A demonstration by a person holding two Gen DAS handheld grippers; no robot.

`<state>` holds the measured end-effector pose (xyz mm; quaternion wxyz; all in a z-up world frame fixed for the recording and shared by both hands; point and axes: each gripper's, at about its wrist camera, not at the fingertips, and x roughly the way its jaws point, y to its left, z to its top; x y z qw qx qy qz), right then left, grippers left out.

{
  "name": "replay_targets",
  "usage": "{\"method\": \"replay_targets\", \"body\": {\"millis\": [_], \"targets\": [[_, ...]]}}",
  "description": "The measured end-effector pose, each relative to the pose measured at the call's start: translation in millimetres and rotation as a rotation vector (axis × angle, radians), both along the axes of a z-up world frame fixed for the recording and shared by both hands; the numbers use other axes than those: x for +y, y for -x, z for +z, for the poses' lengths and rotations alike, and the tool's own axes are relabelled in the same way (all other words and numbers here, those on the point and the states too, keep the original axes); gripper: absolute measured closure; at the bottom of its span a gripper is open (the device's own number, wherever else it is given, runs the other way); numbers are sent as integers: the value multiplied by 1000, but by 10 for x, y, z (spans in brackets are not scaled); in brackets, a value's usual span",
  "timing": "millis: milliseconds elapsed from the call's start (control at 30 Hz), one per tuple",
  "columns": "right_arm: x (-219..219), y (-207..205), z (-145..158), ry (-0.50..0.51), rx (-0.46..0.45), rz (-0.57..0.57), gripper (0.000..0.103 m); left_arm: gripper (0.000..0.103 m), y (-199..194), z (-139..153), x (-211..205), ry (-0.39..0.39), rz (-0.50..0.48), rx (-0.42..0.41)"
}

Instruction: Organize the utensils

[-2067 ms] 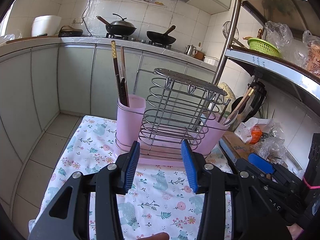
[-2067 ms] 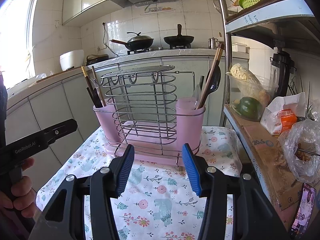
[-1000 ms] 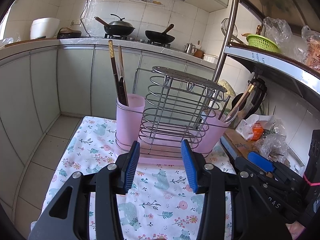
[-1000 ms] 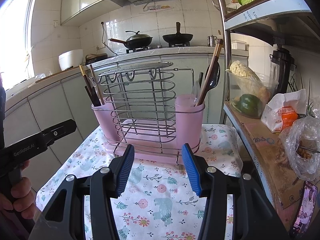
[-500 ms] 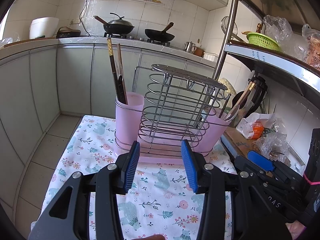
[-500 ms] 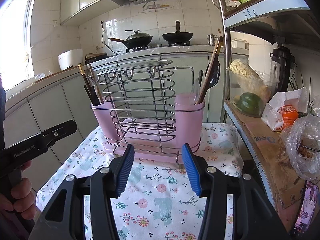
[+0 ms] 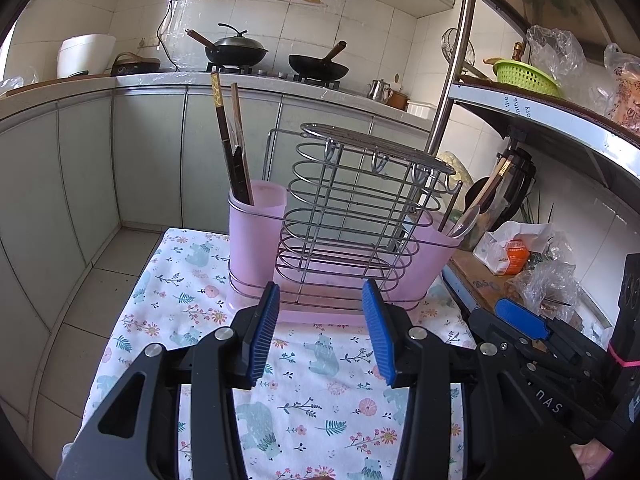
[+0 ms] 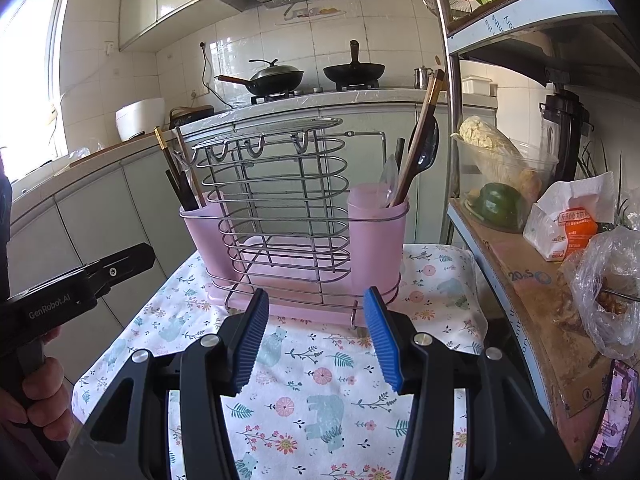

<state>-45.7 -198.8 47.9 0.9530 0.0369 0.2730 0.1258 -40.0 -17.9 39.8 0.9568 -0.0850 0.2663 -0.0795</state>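
A pink utensil holder with a wire rack (image 7: pixel 344 216) (image 8: pixel 280 216) stands on a floral tablecloth (image 7: pixel 316 380) (image 8: pixel 320 380). Its left cup holds dark chopsticks (image 7: pixel 230 140) (image 8: pixel 176 176). Its right cup holds spoons and chopsticks (image 7: pixel 476 204) (image 8: pixel 416 160). My left gripper (image 7: pixel 320 320) is open and empty, just in front of the holder's base. My right gripper (image 8: pixel 314 320) is open and empty, also just in front of the base. The right gripper's body (image 7: pixel 520 320) shows in the left wrist view, the left gripper's body (image 8: pixel 80 284) in the right wrist view.
A metal shelf unit (image 8: pixel 532 280) on the right carries vegetables (image 8: pixel 496 200), bags and a blender. A steel pole (image 7: pixel 452 80) rises behind the holder. A counter with woks (image 8: pixel 280 76) and a rice cooker (image 7: pixel 84 56) runs along the back. Tiled floor lies left of the table.
Both grippers have drifted slightly relative to the holder, which sits a little lower and closer in view. Both jaws stay open and empty.
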Motion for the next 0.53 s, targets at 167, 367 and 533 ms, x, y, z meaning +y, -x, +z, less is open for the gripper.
{"method": "replay_targets", "body": {"millis": [167,367,533], "targets": [[-6,-22,-33,-1,6,-1,54,60,-10,-14,-3,-4,4,2],[2,-44,-64,0,15,-4,54,59,-41,-42,5,-6,4,18],[-6,-66,-96,-3,28,-9,54,59,-73,-71,2,-7,4,30]]}}
